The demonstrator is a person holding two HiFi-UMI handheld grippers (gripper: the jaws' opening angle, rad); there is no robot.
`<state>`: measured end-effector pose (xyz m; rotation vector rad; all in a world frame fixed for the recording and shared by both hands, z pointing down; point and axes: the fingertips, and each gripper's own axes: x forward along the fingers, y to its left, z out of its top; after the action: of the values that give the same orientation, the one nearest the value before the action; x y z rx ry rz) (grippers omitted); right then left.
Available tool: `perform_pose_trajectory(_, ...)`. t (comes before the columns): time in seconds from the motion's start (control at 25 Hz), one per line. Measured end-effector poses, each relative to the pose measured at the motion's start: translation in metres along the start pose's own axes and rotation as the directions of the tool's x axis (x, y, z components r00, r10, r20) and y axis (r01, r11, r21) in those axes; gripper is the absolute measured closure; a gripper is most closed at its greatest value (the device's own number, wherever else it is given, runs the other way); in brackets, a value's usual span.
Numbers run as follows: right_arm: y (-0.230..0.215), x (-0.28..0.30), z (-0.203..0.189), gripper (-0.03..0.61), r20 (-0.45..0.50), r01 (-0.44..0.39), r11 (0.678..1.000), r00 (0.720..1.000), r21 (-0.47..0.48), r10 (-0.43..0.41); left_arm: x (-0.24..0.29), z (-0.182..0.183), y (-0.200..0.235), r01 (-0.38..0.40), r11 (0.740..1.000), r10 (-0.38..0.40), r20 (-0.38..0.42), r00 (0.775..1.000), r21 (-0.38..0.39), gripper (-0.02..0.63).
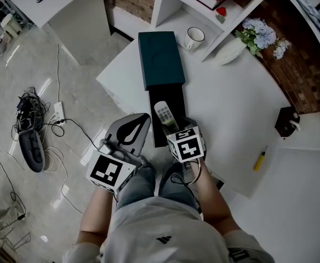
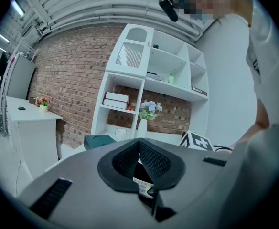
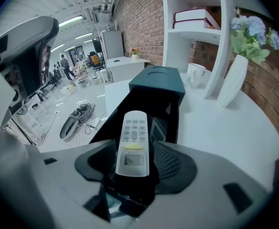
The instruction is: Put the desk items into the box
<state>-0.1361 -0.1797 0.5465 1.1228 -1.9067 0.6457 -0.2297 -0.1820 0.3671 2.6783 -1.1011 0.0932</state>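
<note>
Item: remote control point(image 3: 133, 144), white, keypad and small display facing up; one of the desk items. Location: clamped at its display end between the jaws of the right gripper point(image 3: 134, 162), its button end projecting forward over the open black tray of the box point(image 3: 174, 109). Held lengthwise along the tray, probably so it can go down flat within the walls without turning. In the head view the remote control point(image 1: 163, 114) sits above the tray's near half, and the box point(image 1: 176, 95) runs from the near edge of the desk point(image 1: 226, 103) toward the shelving, with its dark teal cover point(image 1: 161, 59) at the far end. Whether the remote touches the tray floor cannot be told. Right gripper point(image 1: 173, 127): low over the near edge, pointing away from the person, roughly level, marker cube uppermost. Left gripper point(image 2: 140, 151): jaws together, nothing between them but a small printed label on the gripper itself; in the head view this left gripper point(image 1: 133, 126) is parked just left of the tray, off the desk edge above the person's lap, apparently clear of the placing. Other holdings: mug point(image 1: 195, 35) and vase of flowers point(image 1: 258, 34) at the far edge by the shelves; yellow screwdriver point(image 1: 260, 158) near the right edge; small black object point(image 1: 287, 120) at the right corner. Judged stage: placing the remote, release not yet made.
</note>
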Motion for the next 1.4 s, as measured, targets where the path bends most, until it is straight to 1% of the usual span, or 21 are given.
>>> perform_pose_trajectory(0.04, -0.001, -0.003, 0.003, 0.337, 0.023, 0.0, 1.0, 1.0, 0.005, 0.0, 0.0, 0.0, -0.001, -0.002, 1.0, 0.002, 0.001, 1.0, 0.002, 0.601)
perform_pose_trajectory(0.12, -0.002, -0.012, 0.011, 0.419, 0.079, 0.001, 1.0, 0.997, 0.019, -0.002, 0.001, 0.001, -0.003, -0.008, 1.0, 0.008, -0.001, 1.0, 0.006, 0.601)
perform_pose_trajectory(0.24, -0.005, -0.024, 0.02, 0.529, 0.144, -0.007, 1.0, 0.99, 0.031, 0.003, 0.003, 0.002, -0.011, 0.005, 1.0, -0.005, 0.007, 1.0, 0.004, 0.601)
perform_pose_trajectory(0.32, -0.004, -0.032, 0.026, 0.568, 0.183, -0.031, 0.999, 0.983, 0.03, 0.025, 0.005, 0.004, -0.015, 0.002, 1.0, -0.002, 0.015, 1.0, 0.012, 0.601)
perform_pose_trajectory(0.44, 0.003, -0.047, 0.035, 0.571, 0.244, -0.103, 0.994, 0.965, 0.026, 0.093, 0.005, 0.006, -0.02, -0.02, 1.0, 0.02, 0.014, 1.0, 0.015, 0.601)
perform_pose_trajectory(0.56, 0.009, -0.064, 0.045, 0.571, 0.308, -0.172, 0.985, 0.937, -0.003, 0.165, 0.006, 0.01, -0.03, -0.024, 1.0, 0.023, 0.036, 0.999, 0.019, 0.601)
perform_pose_trajectory(0.72, 0.017, -0.09, 0.056, 0.572, 0.374, -0.203, 0.975, 0.9, -0.09, 0.223, 0.007, 0.015, -0.041, -0.049, 0.998, 0.047, 0.056, 0.997, 0.035, 0.601)
perform_pose_trajectory(0.92, 0.022, -0.123, 0.067, 0.572, 0.448, -0.26, 0.953, 0.841, -0.156, 0.303, 0.006, 0.018, -0.056, -0.093, 0.995, 0.09, 0.066, 0.994, 0.042, 0.601)
perform_pose_trajectory(1.24, 0.021, -0.162, 0.068, 0.571, 0.508, -0.319, 0.918, 0.764, -0.237, 0.397, 0.003, 0.023, -0.081, -0.173, 0.984, 0.17, 0.083, 0.982, 0.035, 0.601)
perform_pose_trajectory(1.4, 0.018, -0.173, 0.064, 0.571, 0.517, -0.349, 0.901, 0.738, -0.259, 0.434, 0.002, 0.023, -0.091, -0.215, 0.976, 0.211, 0.092, 0.973, 0.039, 0.601)
